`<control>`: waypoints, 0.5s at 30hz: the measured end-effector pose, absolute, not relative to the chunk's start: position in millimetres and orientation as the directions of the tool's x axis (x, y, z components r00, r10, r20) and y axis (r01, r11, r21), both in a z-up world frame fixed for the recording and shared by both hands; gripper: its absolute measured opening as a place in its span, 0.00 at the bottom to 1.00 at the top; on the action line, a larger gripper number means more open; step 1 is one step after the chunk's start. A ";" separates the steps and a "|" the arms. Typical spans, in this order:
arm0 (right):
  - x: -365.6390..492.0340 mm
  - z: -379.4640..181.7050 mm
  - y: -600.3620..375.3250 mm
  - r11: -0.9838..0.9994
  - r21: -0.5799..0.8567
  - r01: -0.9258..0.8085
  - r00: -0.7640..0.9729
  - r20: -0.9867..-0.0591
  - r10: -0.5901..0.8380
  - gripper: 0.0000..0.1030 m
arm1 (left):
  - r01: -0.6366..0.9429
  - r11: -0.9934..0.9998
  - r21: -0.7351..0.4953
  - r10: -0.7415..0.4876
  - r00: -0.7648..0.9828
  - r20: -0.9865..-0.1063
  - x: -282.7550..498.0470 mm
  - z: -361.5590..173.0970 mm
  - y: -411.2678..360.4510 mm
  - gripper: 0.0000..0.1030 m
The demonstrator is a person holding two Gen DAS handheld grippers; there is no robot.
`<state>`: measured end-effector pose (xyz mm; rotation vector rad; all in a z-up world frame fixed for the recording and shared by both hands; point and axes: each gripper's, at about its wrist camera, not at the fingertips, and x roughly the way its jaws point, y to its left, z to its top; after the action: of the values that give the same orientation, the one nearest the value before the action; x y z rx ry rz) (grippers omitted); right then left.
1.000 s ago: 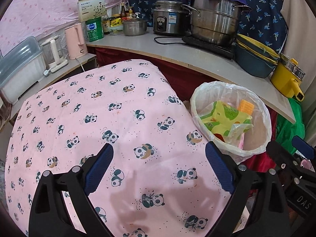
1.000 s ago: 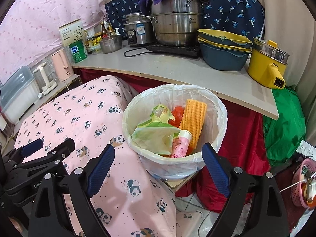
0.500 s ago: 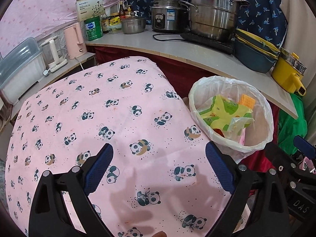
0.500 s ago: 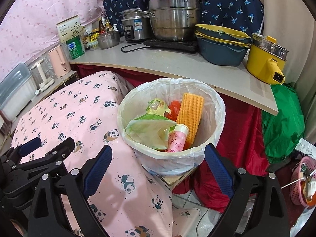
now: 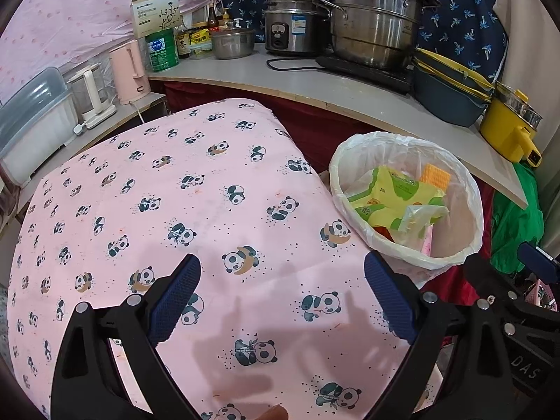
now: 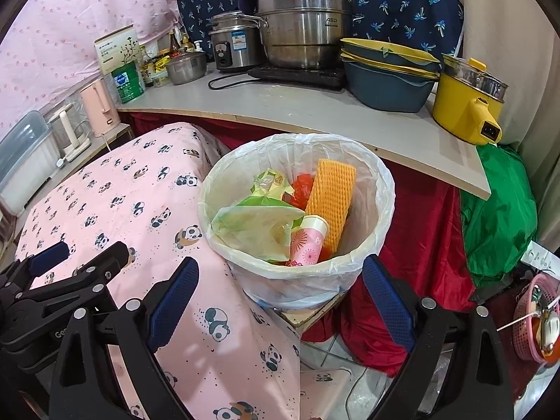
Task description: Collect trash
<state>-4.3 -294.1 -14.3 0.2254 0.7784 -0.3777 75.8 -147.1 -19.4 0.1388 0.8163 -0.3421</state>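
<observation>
- Right gripper (image 6: pixel 280 301): jaws wide, nothing btwn; over lined bin's (image 6: pixel 381 189) near rim.
- Left gripper (image 5: pixel 281 297): released, empty, above panda cloth (image 5: pixel 168 210).
- Trash: wrappers (image 6: pixel 255 224), pink cup (image 6: pixel 309 241), orange foam sleeve (image 6: pixel 332 196), all in bin.
- Risk: bin sits at cloth edge; a nudge could tip it.

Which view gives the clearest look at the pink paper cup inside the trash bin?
The right wrist view: the pink paper cup lies in plain sight in the trash bin, beside the orange foam sleeve. The left wrist view shows only a pink sliver under the green wrappers.
</observation>
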 end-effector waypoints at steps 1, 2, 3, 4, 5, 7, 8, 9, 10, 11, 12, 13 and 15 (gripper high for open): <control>-4.6 -14.6 -294.3 0.909 0.058 0.412 0.650 -0.719 -0.248 0.88 | 0.350 0.937 -0.008 -0.243 0.635 -0.733 75.8 -19.0 -146.8 0.88; -4.7 -14.8 -294.4 0.909 0.058 0.412 0.649 -0.719 -0.248 0.88 | 0.350 0.937 -0.009 -0.244 0.634 -0.734 75.8 -19.1 -146.8 0.88; -4.9 -15.1 -294.7 0.909 0.058 0.412 0.649 -0.719 -0.248 0.88 | 0.351 0.936 -0.010 -0.245 0.633 -0.734 75.9 -19.5 -147.3 0.88; -4.7 -15.0 -294.5 0.909 0.058 0.412 0.649 -0.719 -0.248 0.88 | 0.351 0.936 -0.010 -0.245 0.633 -0.734 75.7 -19.5 -147.2 0.88; -4.7 -15.0 -294.5 0.909 0.058 0.412 0.650 -0.719 -0.248 0.88 | 0.350 0.937 -0.009 -0.244 0.634 -0.734 75.5 -19.5 -147.6 0.88; -4.8 -15.1 -294.5 0.910 0.057 0.411 0.649 -0.719 -0.249 0.88 | 0.350 0.937 -0.009 -0.244 0.634 -0.733 75.4 -19.5 -147.4 0.88; -5.0 -15.3 -294.4 0.910 0.055 0.412 0.649 -0.718 -0.250 0.88 | 0.350 0.937 -0.008 -0.244 0.634 -0.734 75.5 -19.3 -147.0 0.88; -5.4 -15.9 -294.4 0.909 0.054 0.412 0.649 -0.718 -0.252 0.88 | 0.350 0.937 -0.007 -0.243 0.635 -0.733 75.4 -19.4 -147.2 0.88; -5.7 -17.0 -294.7 0.909 0.054 0.413 0.648 -0.718 -0.252 0.88 | 0.349 0.937 -0.008 -0.243 0.636 -0.733 75.5 -19.3 -146.9 0.88; -6.0 -17.5 -294.9 0.909 0.054 0.413 0.648 -0.719 -0.252 0.88 | 0.347 0.938 -0.008 -0.242 0.637 -0.732 75.5 -19.6 -147.0 0.88; -6.4 -18.0 -294.8 0.909 0.053 0.414 0.647 -0.719 -0.253 0.88 | 0.345 0.938 -0.010 -0.242 0.637 -0.732 75.3 -19.7 -147.3 0.88; -5.9 -17.4 -294.6 0.909 0.052 0.414 0.648 -0.718 -0.254 0.88 | 0.344 0.939 -0.011 -0.242 0.637 -0.732 75.3 -19.9 -147.5 0.88; -6.4 -18.6 -294.8 0.909 0.048 0.413 0.646 -0.719 -0.255 0.88 | 0.342 0.940 -0.014 -0.242 0.636 -0.733 75.5 -20.1 -147.9 0.88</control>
<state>-6.4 -294.8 -18.6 0.2162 0.7809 -0.3836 75.5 -147.9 -20.1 0.1306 0.8163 -0.3349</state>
